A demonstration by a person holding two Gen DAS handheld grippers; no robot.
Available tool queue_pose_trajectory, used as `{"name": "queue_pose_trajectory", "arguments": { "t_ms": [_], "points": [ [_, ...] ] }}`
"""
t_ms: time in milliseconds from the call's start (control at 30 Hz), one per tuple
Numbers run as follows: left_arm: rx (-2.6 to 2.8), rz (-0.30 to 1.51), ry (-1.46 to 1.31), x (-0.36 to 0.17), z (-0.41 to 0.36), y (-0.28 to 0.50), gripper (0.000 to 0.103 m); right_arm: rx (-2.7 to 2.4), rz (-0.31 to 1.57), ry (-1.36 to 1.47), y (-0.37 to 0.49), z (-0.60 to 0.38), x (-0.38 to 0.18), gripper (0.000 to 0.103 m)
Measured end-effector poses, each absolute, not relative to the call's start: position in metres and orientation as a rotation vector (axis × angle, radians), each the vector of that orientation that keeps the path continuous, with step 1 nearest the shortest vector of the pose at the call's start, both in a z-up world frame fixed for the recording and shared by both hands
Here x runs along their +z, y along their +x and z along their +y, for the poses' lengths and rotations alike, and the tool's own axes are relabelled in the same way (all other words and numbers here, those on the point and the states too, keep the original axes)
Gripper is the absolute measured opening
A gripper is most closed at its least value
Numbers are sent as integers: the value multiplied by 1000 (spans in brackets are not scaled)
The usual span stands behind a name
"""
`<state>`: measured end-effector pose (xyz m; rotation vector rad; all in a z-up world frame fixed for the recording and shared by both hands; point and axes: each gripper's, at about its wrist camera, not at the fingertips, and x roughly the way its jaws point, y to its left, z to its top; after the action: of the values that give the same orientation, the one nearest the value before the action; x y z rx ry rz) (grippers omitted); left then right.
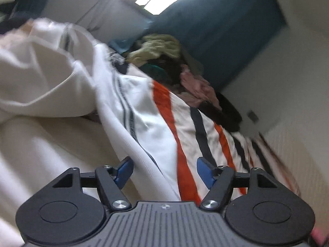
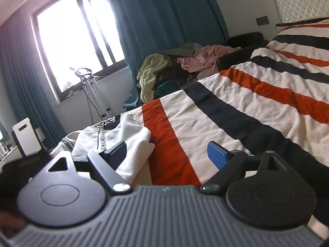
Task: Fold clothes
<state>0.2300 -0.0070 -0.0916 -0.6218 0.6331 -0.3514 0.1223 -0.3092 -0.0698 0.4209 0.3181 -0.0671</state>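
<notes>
Both the left claw (image 1: 164, 171) and the right claw (image 2: 164, 153) are wide, holding nothing. The white top (image 2: 125, 142) lies bunched (near the bed edge), so a shallow grip may catch only one layer

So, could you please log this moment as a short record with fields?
surface: bed with striped blanket
garment: white top with dark trim, lying crumpled at the blanket's edge
left gripper: open, over the top's fabric, gripping nothing
right gripper: open, above the blanket beside the top
pile: unfolded clothes heaped at the bed's far side, yellow-green and pink among them
background: window with teal curtains
fold state: not yet folded
</notes>
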Motion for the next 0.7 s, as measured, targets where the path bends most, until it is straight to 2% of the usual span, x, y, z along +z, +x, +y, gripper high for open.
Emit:
{"name": "queue_pose_trajectory", "arguments": {
  "t_ms": [100,167,233,300,600,700],
  "points": [
    [-297,654,-714,-101,-1,260,66,-66,325,426,125,-310,-72,87],
    [-322,636,-690,-96,-9,264,48,-66,327,433,126,-311,-73,87],
    [-369,606,-634,-86,-22,261,16,-66,330,441,128,-312,-74,87],
    [-415,576,-577,-76,-34,258,4,-68,330,443,130,-313,-76,87],
    [-615,435,-321,-32,-89,246,2,-156,283,499,126,-337,-70,87],
    [-690,438,-238,-31,-117,225,2,-218,246,527,117,-356,-63,87]
  ]
}}
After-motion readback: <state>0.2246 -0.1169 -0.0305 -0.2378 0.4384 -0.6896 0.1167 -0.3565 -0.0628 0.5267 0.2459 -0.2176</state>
